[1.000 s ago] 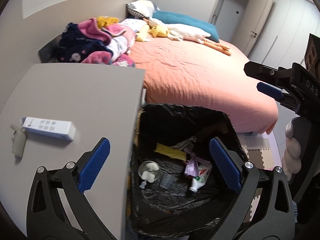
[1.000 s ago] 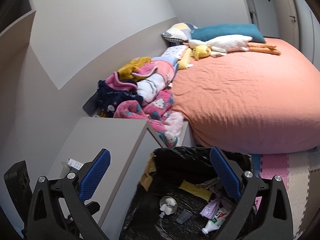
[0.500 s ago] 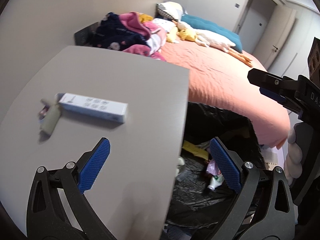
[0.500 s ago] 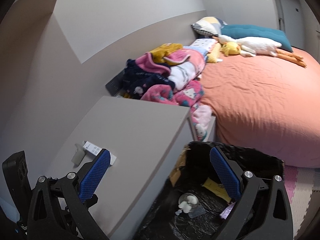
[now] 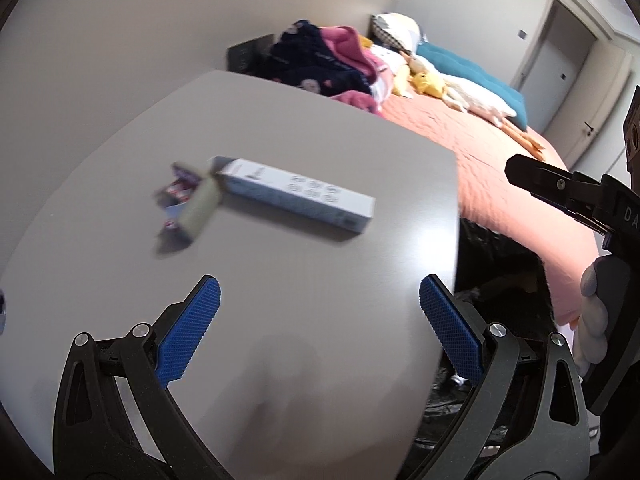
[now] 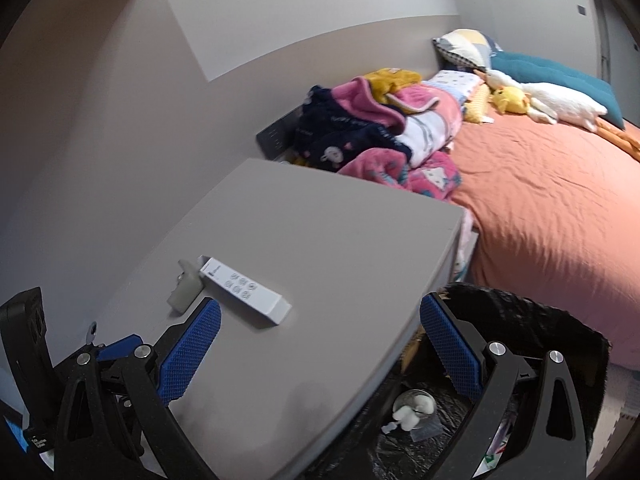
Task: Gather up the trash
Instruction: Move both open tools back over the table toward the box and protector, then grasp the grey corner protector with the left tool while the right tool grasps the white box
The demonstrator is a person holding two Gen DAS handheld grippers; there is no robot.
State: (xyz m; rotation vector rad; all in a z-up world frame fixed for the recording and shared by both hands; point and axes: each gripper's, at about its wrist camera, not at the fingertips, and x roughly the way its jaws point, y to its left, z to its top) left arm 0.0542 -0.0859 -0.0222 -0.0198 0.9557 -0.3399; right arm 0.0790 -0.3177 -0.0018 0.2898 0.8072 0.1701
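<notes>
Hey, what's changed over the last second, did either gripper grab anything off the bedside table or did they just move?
Nothing was grabbed. Both grippers swung left, away from the trash bin and over the table. The left gripper now faces the white box and the small tube beside it. The right gripper followed. Both stayed open and empty; box, tube and bin contents lie as before.

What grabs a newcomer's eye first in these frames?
Probably the long white box lying on the grey nightstand, with a small crumpled wrapper at its far end. Beside the nightstand stands a black-lined trash bin with litter inside. Behind, an orange bed carries a heap of pink and navy clothes.
</notes>
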